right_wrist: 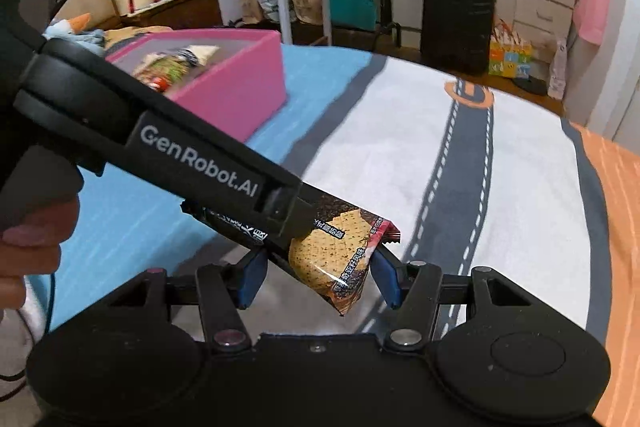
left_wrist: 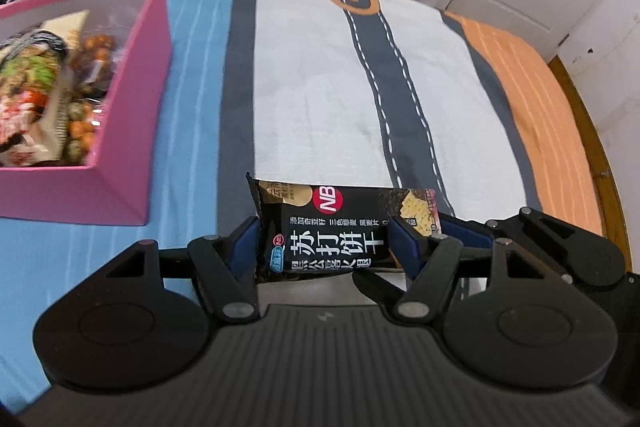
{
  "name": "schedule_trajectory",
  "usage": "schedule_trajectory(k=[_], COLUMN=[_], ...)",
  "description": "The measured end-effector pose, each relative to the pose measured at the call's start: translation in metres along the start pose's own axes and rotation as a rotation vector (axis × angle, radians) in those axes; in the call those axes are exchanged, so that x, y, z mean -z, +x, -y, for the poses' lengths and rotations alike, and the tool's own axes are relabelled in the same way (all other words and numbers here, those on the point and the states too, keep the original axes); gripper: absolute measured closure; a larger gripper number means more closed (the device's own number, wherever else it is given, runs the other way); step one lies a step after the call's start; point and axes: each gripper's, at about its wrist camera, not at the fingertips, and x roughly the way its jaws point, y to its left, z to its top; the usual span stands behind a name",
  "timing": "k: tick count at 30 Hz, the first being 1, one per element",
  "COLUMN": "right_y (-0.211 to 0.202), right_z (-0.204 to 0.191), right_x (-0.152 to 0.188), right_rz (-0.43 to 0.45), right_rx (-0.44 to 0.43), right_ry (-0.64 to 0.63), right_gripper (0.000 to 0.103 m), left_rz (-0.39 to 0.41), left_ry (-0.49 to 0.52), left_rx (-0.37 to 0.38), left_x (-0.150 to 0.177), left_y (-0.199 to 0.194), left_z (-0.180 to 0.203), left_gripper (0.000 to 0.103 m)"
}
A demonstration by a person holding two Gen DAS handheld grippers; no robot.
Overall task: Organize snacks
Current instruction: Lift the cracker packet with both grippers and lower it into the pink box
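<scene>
Pink box (left_wrist: 132, 131) at far left on the bed's blue stripe (left_wrist: 200, 67), open and already stocked with snack bags. Right of the box and nearer: left claw (left_wrist: 324, 247), about half open yet clamped across the black cracker packet (left_wrist: 328, 227), pads pressing both sides, packet lifted clear of the bedspread. Right again of the box, in the right wrist view: right claw (right_wrist: 316, 279) set around the same cracker packet's far end (right_wrist: 332, 267), one pad touching the wrapper's edge near the torn-looking seal, the other hidden behind the left gripper's body; firm grip or loose, cannot tell. Further right, only white bedspread with a grey road print (left_wrist: 400, 107), then an orange stripe (left_wrist: 540, 99). Likely risks: crushed crackers from two claws squeezing or pulling against each other; a twisted, slipping wrapper if one lets go late; a snag on the pink box's near wall if carried across too low; a drop short of the box onto the blue stripe.
</scene>
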Motion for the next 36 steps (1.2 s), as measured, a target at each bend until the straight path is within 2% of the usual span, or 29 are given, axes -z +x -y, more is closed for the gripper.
schedule_trajectory(k=[3,7,12,19,23,27,32,36], right_y=[-0.015,-0.034,-0.043,-0.042,-0.028,-0.005,0.029,0.055], right_z=[-0.015,-0.031,-0.051,-0.079,-0.096,-0.107,-0.110,-0.115], right_x=[-0.008,-0.020,-0.044,-0.079,-0.100,-0.120,-0.143,-0.150], right_rz=[0.035,0.100,0.156,0.248,0.265,0.262,0.215,0.180], right_rx=[0.013,0.034,0.029,0.004,-0.022,-0.061,-0.127,-0.189], right_ry=[-0.034,-0.093,-0.180,-0.257,-0.324,-0.382,-0.365,-0.326], right_gripper=[0.041,0.043,0.043,0.043,0.043,0.043,0.043,0.043], left_rz=[0.043,0.141,0.247,0.342,0.364,0.347,0.305,0.279], left_ry=[-0.006,-0.034,-0.042,-0.122,-0.159,-0.218,-0.255,-0.254], left_rx=[0.007,0.035,0.000,-0.008,-0.040,-0.055,-0.069,-0.137], left_x=[0.002,0.008,0.007,-0.009,-0.018,-0.032,-0.051,-0.061], left_y=[-0.024,-0.059,-0.093,-0.126,-0.133,-0.130,-0.114,-0.102], left_z=[-0.006,-0.020,-0.034,-0.074,-0.101,-0.132,-0.163,-0.183], left_gripper=[0.035,0.036,0.036,0.036,0.036,0.036,0.036,0.036])
